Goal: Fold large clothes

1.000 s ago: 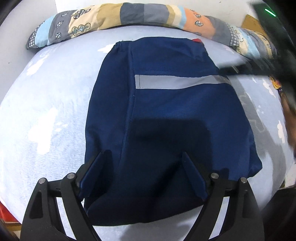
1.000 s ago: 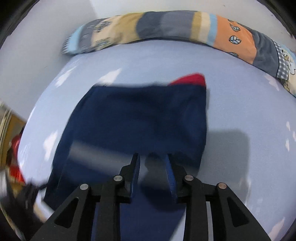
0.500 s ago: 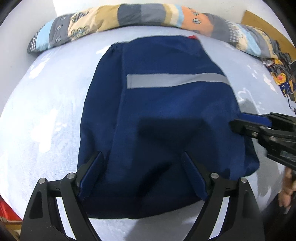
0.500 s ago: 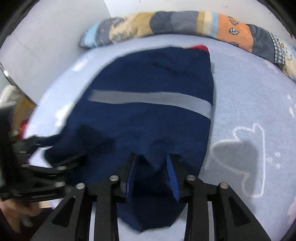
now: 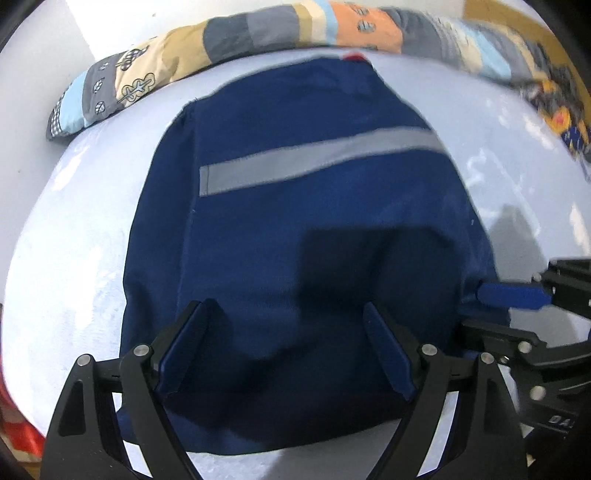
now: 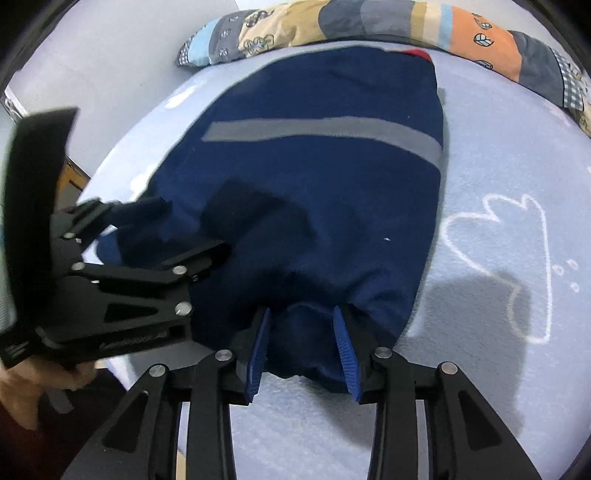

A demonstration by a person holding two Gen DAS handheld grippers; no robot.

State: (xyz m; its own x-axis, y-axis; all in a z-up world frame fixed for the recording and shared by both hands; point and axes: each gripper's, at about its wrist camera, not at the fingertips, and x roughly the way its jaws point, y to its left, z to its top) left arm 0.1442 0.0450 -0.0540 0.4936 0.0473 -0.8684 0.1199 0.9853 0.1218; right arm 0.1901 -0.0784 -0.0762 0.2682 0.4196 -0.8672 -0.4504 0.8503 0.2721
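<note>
A folded navy garment (image 5: 295,229) with a grey reflective stripe (image 5: 317,158) lies on the pale blue bed; it also shows in the right wrist view (image 6: 325,192). My left gripper (image 5: 288,332) is open, its fingers spread over the garment's near edge. My right gripper (image 6: 301,325) is partly open, its blue pads either side of the garment's near right corner. In the left wrist view the right gripper (image 5: 491,310) sits at the garment's right edge. In the right wrist view the left gripper (image 6: 177,236) reaches over the garment's left edge.
A patchwork bolster pillow (image 5: 258,37) runs along the far side of the bed, also in the right wrist view (image 6: 443,29). The bed sheet (image 6: 517,184) has a white cloud print. A white wall (image 5: 33,66) is at the left. Something red (image 5: 14,424) lies past the bed's near left edge.
The right gripper has swung from the far end down to the garment's near right corner and opened a little wider. The left gripper has stayed open over the near edge.
</note>
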